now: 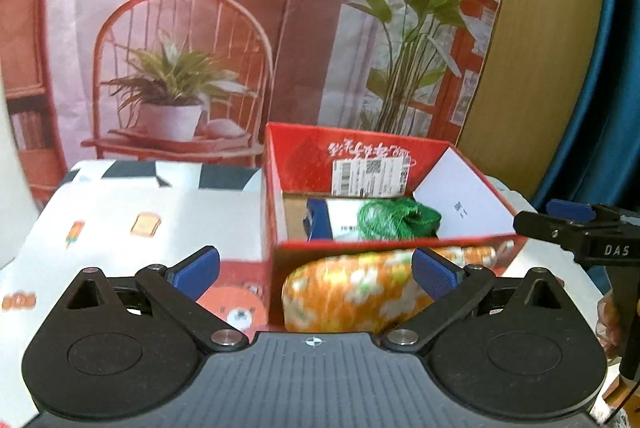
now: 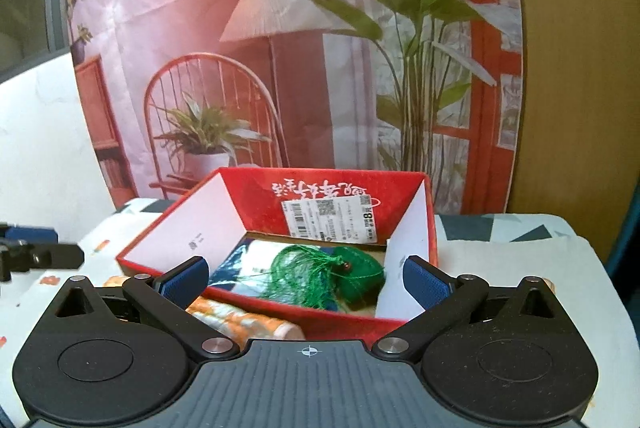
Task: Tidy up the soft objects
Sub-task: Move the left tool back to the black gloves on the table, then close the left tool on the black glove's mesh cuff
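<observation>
A red cardboard box [image 1: 472, 242] [image 2: 320, 320] stands open on the table. Inside it lie a green tasselled soft thing [image 1: 394, 218] [image 2: 320, 274] and a blue-and-white pack [image 1: 320, 220] [image 2: 248, 260]. An orange floral soft roll [image 1: 360, 292] [image 2: 244, 320] lies on the table against the box's near wall. My left gripper [image 1: 316, 274] is open and empty, with the roll just ahead between its blue pads [image 1: 434, 274]. My right gripper [image 2: 306, 278] is open and empty, just in front of the box. It also shows at the right edge of the left wrist view [image 1: 560, 224].
The table wears a white cloth [image 1: 160, 216] with small printed pictures and a bear face [image 1: 240, 308]. A printed backdrop [image 2: 280, 48] of a chair, a lamp and plants hangs behind the table. A wooden panel [image 2: 580, 88] stands at the right.
</observation>
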